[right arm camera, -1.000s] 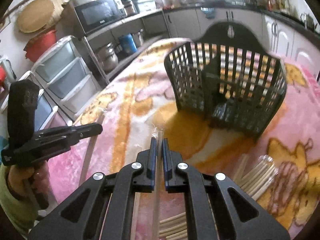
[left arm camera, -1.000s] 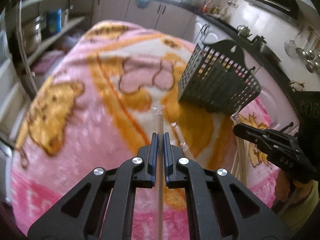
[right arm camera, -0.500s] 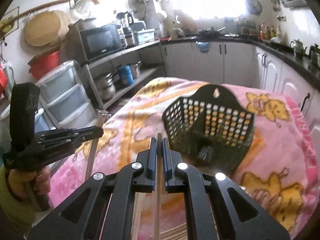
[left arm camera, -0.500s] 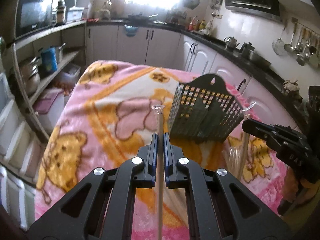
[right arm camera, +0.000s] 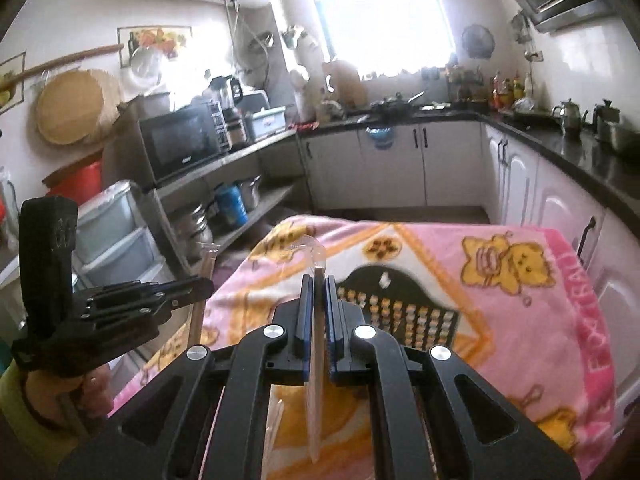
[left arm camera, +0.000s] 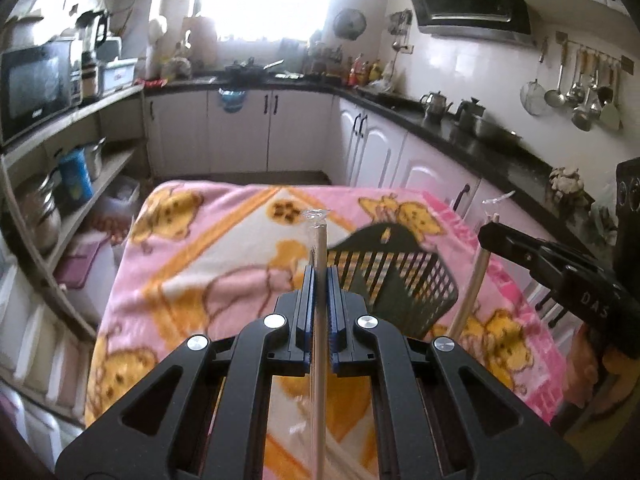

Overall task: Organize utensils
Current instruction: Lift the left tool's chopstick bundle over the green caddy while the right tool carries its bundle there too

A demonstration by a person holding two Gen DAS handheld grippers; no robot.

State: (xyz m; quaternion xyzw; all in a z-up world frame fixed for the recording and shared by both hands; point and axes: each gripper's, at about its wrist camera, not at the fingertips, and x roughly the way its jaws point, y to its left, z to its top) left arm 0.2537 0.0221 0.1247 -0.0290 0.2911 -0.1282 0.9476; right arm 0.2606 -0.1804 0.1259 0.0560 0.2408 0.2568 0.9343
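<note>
Two tongs, each clamped on one wrapped chopstick: our left tongs pinch the left chopstick, our right tongs pinch the right chopstick. Both sticks point up and forward above the table. Beyond them the dark utensil basket sits on the pink blanket.
</note>
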